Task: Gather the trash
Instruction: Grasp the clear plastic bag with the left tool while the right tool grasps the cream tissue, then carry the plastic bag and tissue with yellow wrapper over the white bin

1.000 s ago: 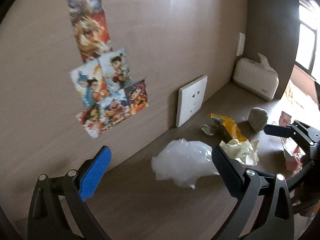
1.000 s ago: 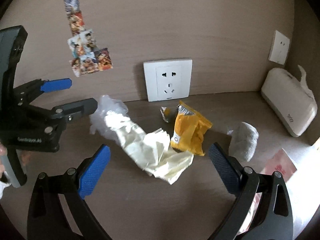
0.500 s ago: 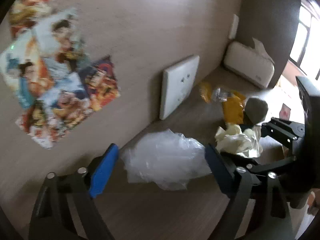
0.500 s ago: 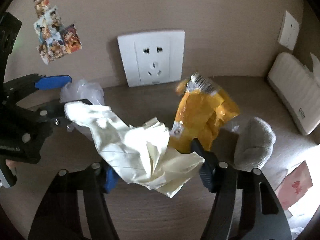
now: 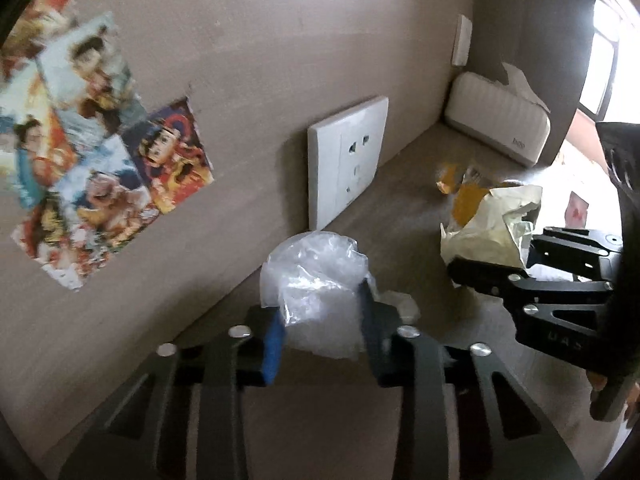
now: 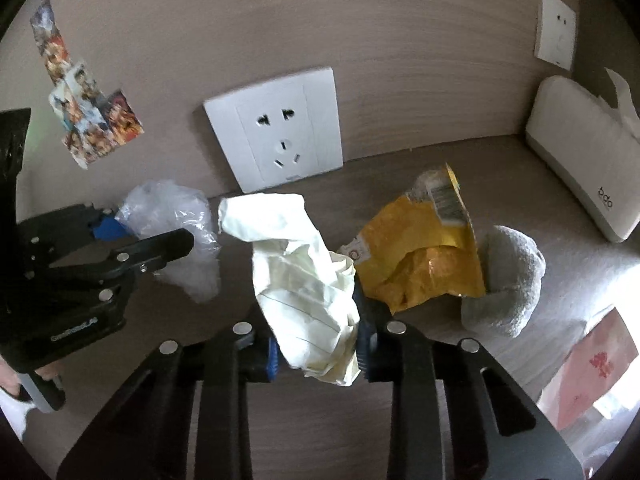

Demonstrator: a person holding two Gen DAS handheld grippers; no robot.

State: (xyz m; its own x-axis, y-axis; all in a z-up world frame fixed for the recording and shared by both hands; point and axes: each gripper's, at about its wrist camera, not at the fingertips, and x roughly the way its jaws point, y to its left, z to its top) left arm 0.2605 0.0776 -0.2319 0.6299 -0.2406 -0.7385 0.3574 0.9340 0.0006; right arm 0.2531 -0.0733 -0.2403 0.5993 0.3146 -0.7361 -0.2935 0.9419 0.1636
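My left gripper (image 5: 322, 326) is shut on a crumpled clear plastic bag (image 5: 316, 280) near the wall. The bag also shows in the right wrist view (image 6: 176, 224), with the left gripper (image 6: 120, 236) around it. My right gripper (image 6: 318, 344) is shut on a crumpled cream paper (image 6: 304, 284). The paper (image 5: 492, 224) shows in the left wrist view, held in the right gripper (image 5: 500, 256). A yellow snack wrapper (image 6: 424, 260) and a grey crumpled wad (image 6: 508, 280) lie on the brown shelf (image 6: 320, 420) to the right of the paper.
A white wall socket (image 6: 280, 128) sits on the back wall behind the trash. A white tissue box (image 6: 584, 156) stands at the far right. Cartoon stickers (image 5: 92, 136) are on the wall at the left. A pink packet (image 6: 592, 364) lies at the right edge.
Both grippers moved forward and closed. The left one has taken hold of the plastic bag, and the right one of the cream paper.
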